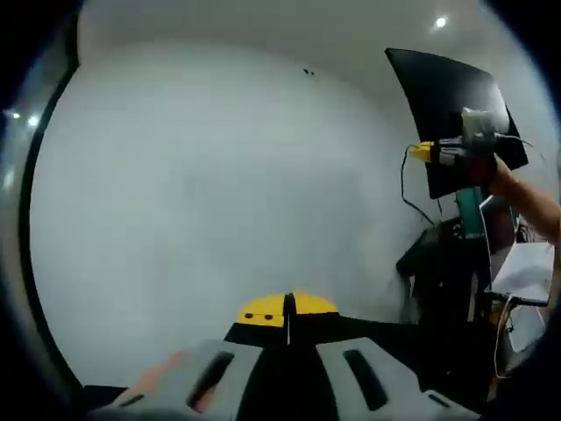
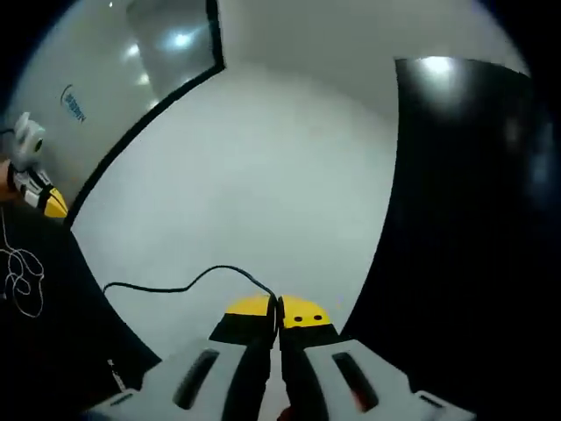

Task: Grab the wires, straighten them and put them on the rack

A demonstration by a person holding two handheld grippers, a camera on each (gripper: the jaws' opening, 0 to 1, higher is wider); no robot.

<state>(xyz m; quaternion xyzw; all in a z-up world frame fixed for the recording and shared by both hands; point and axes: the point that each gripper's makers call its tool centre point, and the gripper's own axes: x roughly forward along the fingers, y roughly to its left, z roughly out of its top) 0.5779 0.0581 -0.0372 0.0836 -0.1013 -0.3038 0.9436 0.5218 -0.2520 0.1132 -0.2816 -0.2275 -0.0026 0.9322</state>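
Note:
In the right gripper view my right gripper (image 2: 279, 312) is shut on a thin black wire (image 2: 175, 288). The wire runs left from the yellow tips and drops behind a dark surface. The left gripper view shows that same gripper (image 1: 438, 153) raised at the right, with the black wire (image 1: 405, 180) hanging from it. My left gripper (image 1: 287, 309) has its yellow tips pressed together. A thin pale line shows in the seam, and I cannot tell whether it is a wire. The left gripper (image 2: 39, 200) also appears at the far left of the right gripper view.
A plain white wall is behind both grippers. A black panel (image 1: 447, 96) stands at the right, with dark stands and white papers (image 1: 526, 272) below it. A person's arm (image 1: 530, 200) holds the right gripper. Thin white wire loops (image 2: 22, 281) lie against a black surface (image 2: 70, 333).

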